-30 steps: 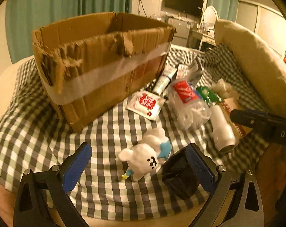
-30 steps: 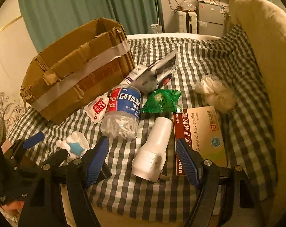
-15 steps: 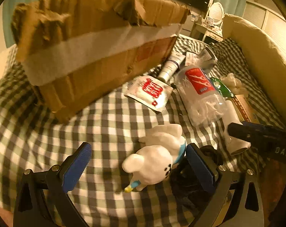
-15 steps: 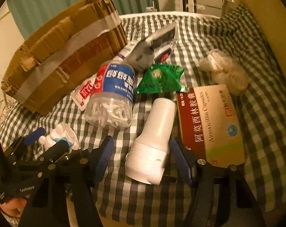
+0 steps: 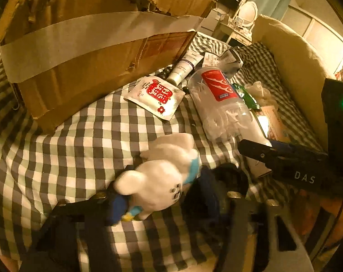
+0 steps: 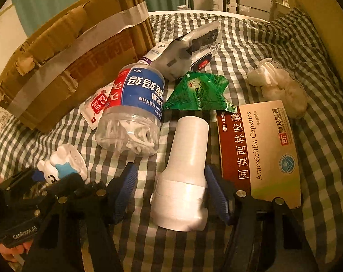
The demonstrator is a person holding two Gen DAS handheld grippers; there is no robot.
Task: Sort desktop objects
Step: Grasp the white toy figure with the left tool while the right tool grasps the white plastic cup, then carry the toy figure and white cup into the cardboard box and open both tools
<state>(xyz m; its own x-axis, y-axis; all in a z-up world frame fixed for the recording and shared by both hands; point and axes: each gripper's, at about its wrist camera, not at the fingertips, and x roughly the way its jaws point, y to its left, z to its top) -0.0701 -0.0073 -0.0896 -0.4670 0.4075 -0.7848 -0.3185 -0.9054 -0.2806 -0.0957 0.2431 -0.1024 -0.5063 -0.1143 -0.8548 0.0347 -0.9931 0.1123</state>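
Note:
My left gripper (image 5: pixel 159 198) is shut on a white bear toy (image 5: pixel 158 176) with a blue star, low on the checked cloth; the toy also shows in the right wrist view (image 6: pixel 65 165). My right gripper (image 6: pixel 171 192) is open, its blue pads either side of a lying white bottle (image 6: pixel 185 176) without pressing it. A torn cardboard box (image 5: pixel 80 45) stands behind, also seen at the left of the right wrist view (image 6: pixel 65 61).
A clear jar of floss picks (image 6: pixel 133 113), a green packet (image 6: pixel 198 93), an amoxicillin box (image 6: pixel 257 149), a red-and-white sachet (image 5: pixel 155 95), a tube (image 5: pixel 185 68), a grey pouch (image 6: pixel 185 52) and crumpled tissue (image 6: pixel 278 86) lie on the cloth. A beige cushion (image 5: pixel 293 68) borders the right.
My left gripper moved forward and closed on the bear toy. My right gripper moved forward and narrowed around the white bottle.

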